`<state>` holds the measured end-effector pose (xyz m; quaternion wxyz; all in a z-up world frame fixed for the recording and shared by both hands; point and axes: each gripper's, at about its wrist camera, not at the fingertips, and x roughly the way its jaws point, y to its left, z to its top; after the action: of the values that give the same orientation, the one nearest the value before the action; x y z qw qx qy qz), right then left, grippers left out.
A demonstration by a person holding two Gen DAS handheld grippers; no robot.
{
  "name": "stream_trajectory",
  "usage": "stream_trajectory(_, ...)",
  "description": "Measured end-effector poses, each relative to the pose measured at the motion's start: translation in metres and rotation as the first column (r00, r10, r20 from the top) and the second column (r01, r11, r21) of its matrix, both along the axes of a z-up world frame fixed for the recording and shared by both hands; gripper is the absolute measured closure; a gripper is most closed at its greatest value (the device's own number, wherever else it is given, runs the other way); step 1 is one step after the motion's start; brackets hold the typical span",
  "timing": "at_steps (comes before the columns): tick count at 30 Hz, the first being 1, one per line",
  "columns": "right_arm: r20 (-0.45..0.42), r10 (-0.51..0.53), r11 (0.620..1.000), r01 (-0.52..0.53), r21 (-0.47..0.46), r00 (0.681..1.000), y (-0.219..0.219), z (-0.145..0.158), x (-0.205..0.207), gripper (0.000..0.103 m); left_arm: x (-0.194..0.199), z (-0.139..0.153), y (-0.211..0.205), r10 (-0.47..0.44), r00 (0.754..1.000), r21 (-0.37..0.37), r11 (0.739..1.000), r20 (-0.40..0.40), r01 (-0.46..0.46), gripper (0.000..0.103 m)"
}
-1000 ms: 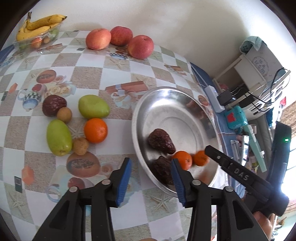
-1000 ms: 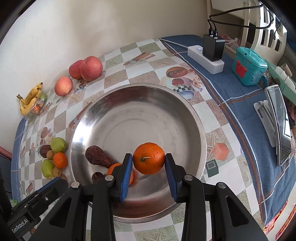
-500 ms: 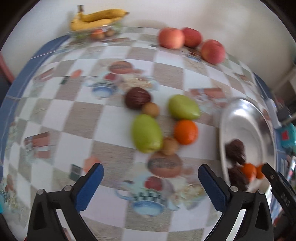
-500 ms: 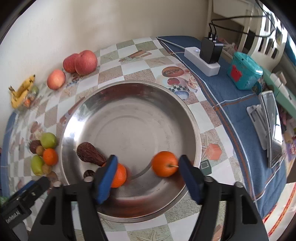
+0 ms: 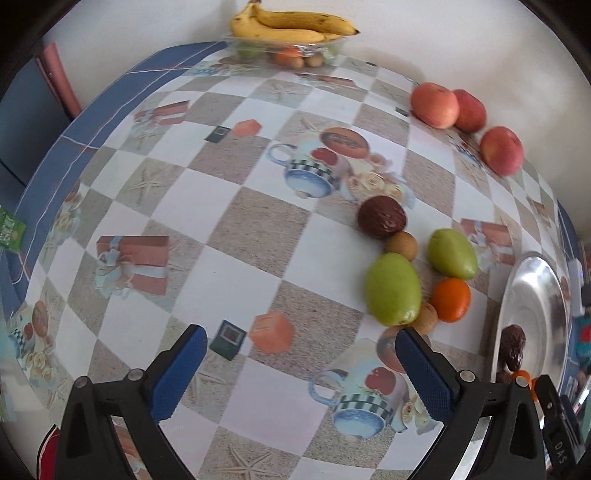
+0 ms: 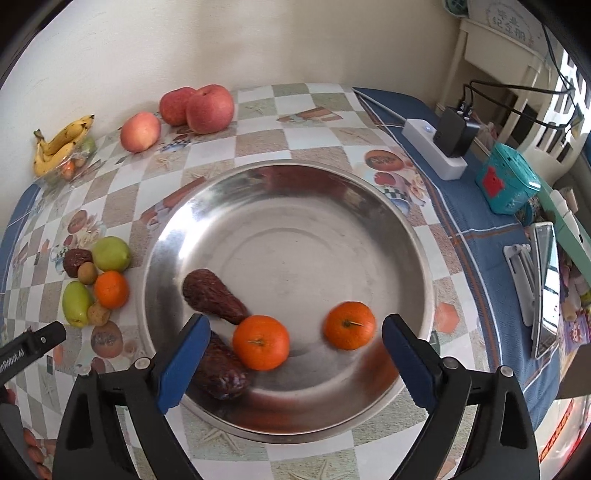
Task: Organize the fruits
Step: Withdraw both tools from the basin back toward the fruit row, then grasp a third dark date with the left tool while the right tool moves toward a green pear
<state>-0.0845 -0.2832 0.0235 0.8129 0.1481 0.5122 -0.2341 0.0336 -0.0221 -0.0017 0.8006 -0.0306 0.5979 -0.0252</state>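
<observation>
- Left of the steel basin [image 6: 413,236], a cluster of fruit [image 6: 98,282] waits on the bench [image 5: 229,258]; the left tongs [image 5: 299,369] gape wide, empty.
- Inside the basin lie two oranges [image 6: 260,342] and two dark fruits [image 6: 212,295].
- Over its near rim, the right tongs [image 6: 291,360] spread wide, holding nothing.

Three oranges [image 6: 260,341], three apples [image 6: 209,103], two green fruits [image 5: 393,288], three dark wrinkled fruits [image 6: 214,295], two small tan fruits [image 5: 401,244], one banana bunch [image 5: 291,26], one steel dish [image 6: 295,192].
</observation>
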Motion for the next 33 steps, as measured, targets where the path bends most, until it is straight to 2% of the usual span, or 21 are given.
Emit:
stream_trajectory(26,-0.015,0.005,1.000,-0.005,0.024,1.000,0.004,-0.003,0.003,0.007,0.007,-0.006,0.004,0.008,1.000,0.007,1.000,-0.018,-0.008,0.000)
stream_trajectory(29,-0.016,0.007,1.000,-0.007,0.030,1.000,0.004,-0.004,0.003,0.007,0.012,-0.005,0.003,-0.007,1.000,-0.024,1.000,-0.014,0.007,0.000)
stream_trajectory(33,-0.020,0.018,0.999,-0.018,0.033,1.000,0.005,-0.006,0.006,0.007,0.025,0.004,0.004,-0.031,0.999,-0.118,0.993,0.018,0.033,0.000)
